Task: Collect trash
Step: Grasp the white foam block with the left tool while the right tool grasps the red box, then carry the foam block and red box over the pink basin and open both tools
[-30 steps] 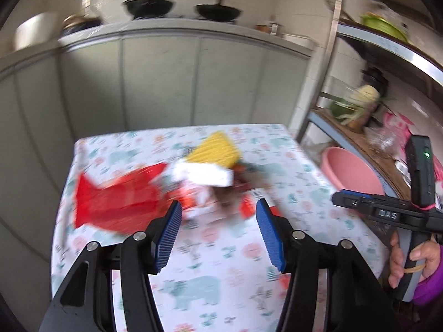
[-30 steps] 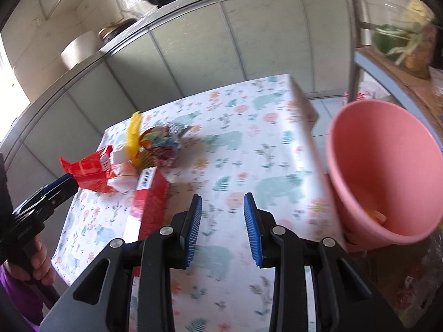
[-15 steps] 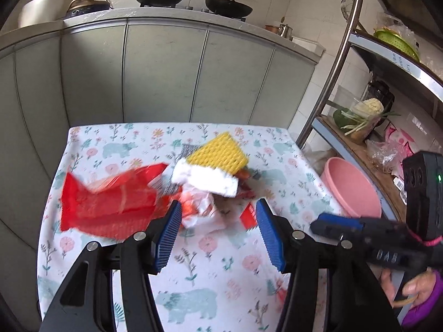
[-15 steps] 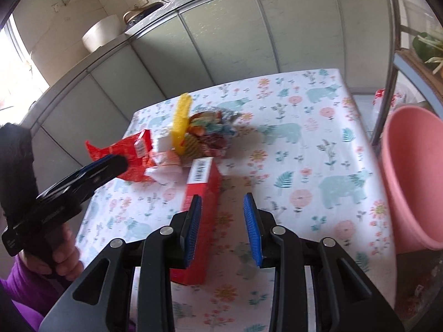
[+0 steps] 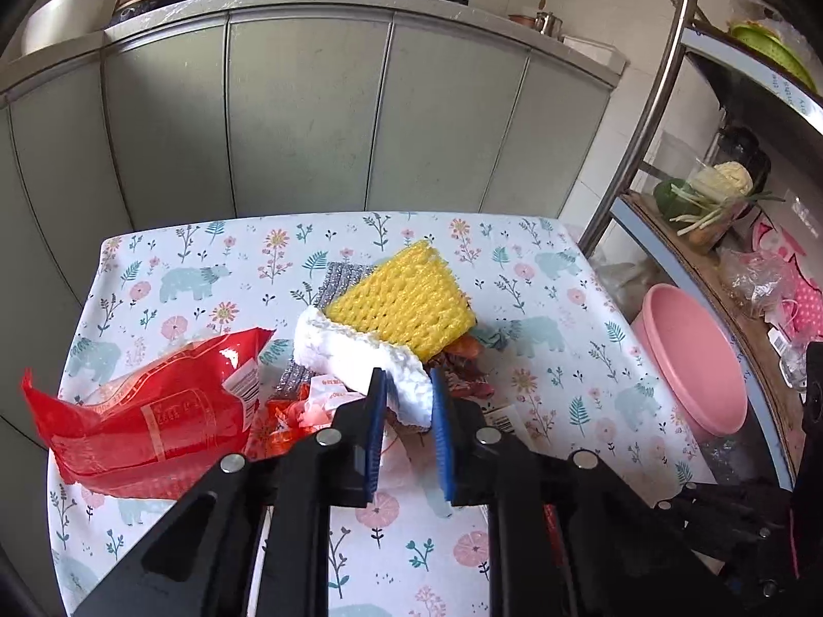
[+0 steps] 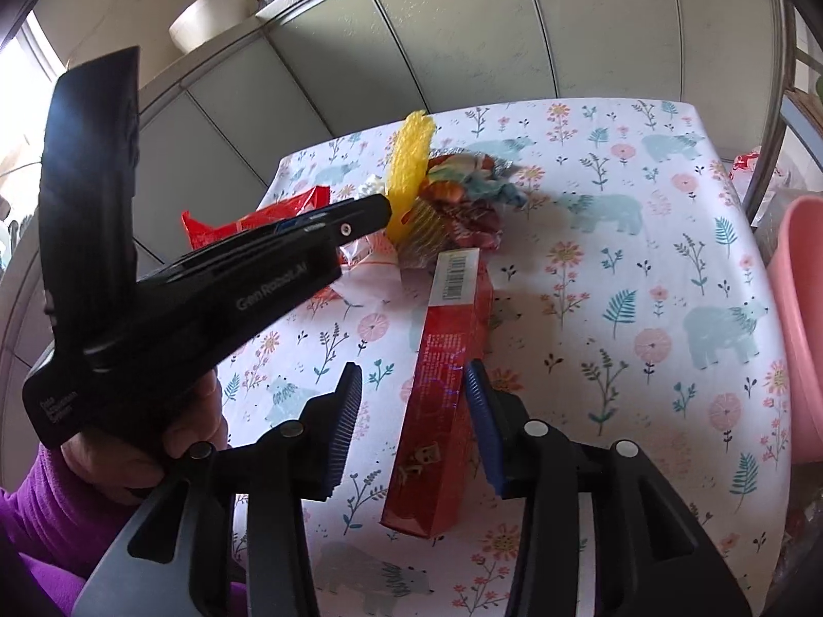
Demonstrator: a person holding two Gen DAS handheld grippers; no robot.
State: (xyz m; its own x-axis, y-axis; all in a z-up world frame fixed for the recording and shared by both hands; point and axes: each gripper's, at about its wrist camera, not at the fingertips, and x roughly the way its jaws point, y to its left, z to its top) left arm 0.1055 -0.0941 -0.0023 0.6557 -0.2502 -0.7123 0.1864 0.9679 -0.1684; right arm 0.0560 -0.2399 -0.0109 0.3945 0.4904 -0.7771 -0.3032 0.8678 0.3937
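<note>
Left gripper jaws, wide a moment ago, closing on white foam net atop trash pile mid-tabletop; pickup starting. Right gripper jaws opening astride red box.

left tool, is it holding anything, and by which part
The left tool is closing on the near corner of the white foam net, which sits between its pads. Whether they grip it yet cannot be told.
</note>
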